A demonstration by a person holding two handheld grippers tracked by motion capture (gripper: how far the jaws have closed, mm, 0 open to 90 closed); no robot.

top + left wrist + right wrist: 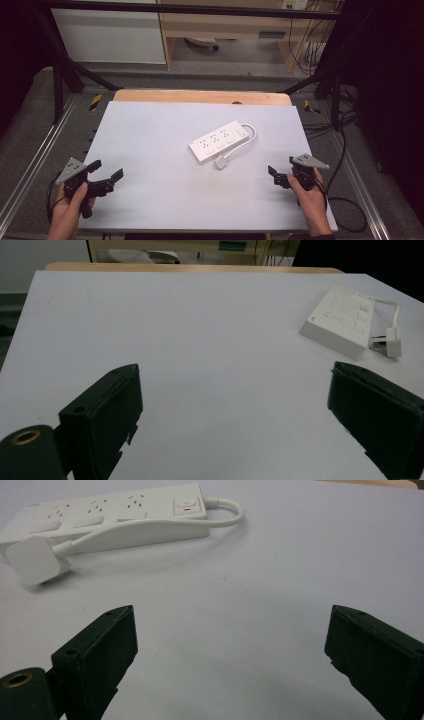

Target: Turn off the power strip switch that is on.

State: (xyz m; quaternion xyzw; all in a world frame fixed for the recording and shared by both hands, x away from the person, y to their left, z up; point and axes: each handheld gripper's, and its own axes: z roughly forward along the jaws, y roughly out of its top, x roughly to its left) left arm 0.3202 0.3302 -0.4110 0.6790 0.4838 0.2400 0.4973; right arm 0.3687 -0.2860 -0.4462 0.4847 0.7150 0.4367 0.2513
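Jaws spread, power strip (pixel 220 140) well beyond them.

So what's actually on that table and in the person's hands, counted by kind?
White power strip, its cord looped back to its plug: 1
Black claw tools, both open: 2, the left claw and the right claw
Total: 3

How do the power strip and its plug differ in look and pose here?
The power strip is a long white block with three socket groups and a switch, lying diagonally; the plug is a small square cap beside its near edge. The strip lies flat; the plug rests tilted. Both are white, joined by one cable.
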